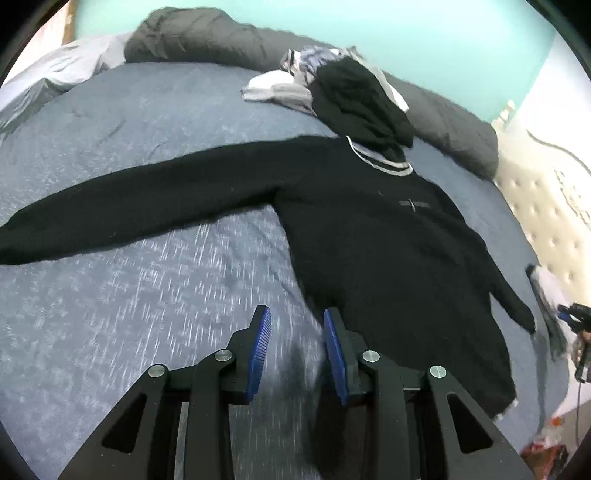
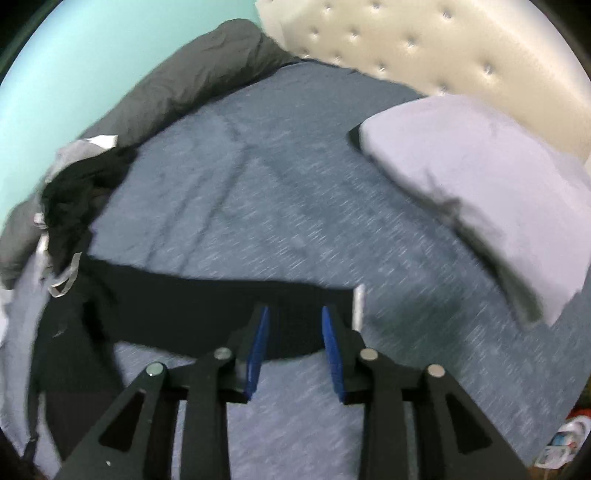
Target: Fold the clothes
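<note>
A black sweatshirt [image 1: 388, 240] with a grey striped collar lies flat on the blue bedsheet [image 1: 147, 122], one sleeve [image 1: 129, 206] stretched far to the left. My left gripper [image 1: 296, 314] hovers open over the sheet just beside the sweatshirt's lower left edge, with nothing between its blue pads. In the right wrist view the other sleeve [image 2: 207, 302] lies across the sheet, its pale cuff [image 2: 358, 302] just right of my right gripper [image 2: 295, 310]. That gripper stands open above the sleeve end, its pads clear of the cloth.
A pile of black, grey and white clothes [image 1: 343, 88] sits behind the sweatshirt's collar. A rolled dark grey duvet [image 1: 207, 33] runs along the teal wall. A lilac pillow [image 2: 472, 184] leans by the tufted cream headboard [image 2: 424, 44].
</note>
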Demonstrator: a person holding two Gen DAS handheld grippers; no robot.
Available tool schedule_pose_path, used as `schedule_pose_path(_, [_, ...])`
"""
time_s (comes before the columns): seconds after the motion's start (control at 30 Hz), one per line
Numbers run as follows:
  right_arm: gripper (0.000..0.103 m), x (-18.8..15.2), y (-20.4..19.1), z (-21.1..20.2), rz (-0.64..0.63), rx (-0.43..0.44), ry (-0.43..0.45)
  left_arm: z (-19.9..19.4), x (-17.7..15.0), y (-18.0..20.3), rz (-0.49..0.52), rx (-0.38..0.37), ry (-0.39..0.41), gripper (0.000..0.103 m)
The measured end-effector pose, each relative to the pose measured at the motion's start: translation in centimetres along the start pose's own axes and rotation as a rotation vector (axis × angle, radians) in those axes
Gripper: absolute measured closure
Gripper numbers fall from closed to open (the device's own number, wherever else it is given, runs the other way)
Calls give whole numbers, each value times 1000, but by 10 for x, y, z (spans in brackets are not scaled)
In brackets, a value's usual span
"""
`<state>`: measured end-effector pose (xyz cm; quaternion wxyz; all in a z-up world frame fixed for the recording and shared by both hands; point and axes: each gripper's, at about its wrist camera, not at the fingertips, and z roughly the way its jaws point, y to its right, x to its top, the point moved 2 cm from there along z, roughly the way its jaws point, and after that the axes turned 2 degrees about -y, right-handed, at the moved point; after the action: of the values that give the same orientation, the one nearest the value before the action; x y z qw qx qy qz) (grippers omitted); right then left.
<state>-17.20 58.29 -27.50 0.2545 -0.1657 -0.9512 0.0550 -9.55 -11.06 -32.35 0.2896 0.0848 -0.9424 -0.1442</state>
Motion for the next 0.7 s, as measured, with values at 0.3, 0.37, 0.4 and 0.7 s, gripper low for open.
schedule_pose_path(0.3, [70,-90,-85,2,-206,259,-214,-26,-47,7,17,-27,-150,70])
schedule_pose_path(0.37, [68,-111,-105,5,-260,294,-259,-26,-59,9,10,-32,-174,70])
schedule_pose_path(0.4, [67,-120,-113,5,-282,310,-277,-25,-64,9,9,-39,-187,70])
schedule_pose_path(0.7, [49,-170,-149,11,-389,344,-388,-6,-107,20,-16,-85,-301,70])
